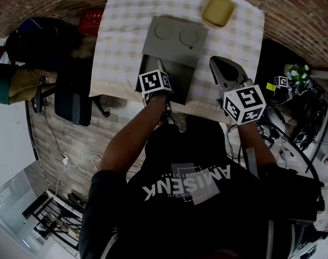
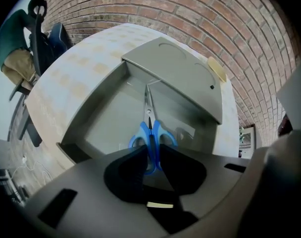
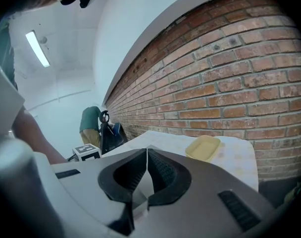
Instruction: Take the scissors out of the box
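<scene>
**Scissors gripped inside the open box**

The scissors (image 2: 149,128) have two blue loop handles and slim steel blades. The blades are closed to a single line and point away from the camera, toward the far wall of the box (image 2: 103,115). The scissors are inside the grey box, above its bare floor. Whether they touch the floor cannot be told.

On the left, the left gripper (image 2: 149,156) points steeply down into the box. Its dark jaws are partly closed and clamped on the blue handles, which pass between the pads. The blades stick out beyond the tips. In the head view the gripper's marker cube is over the near edge of the box.

The lid (image 2: 180,76) lies across the far side of the box, its two round impressions facing up. The box sits on a checked cloth (image 1: 126,31), with a yellow tray (image 1: 218,11) near the far edge.

On the right, the right gripper (image 3: 147,155) is beside the box and clear of it. Its ribbed pads are pressed together with nothing between them.
</scene>
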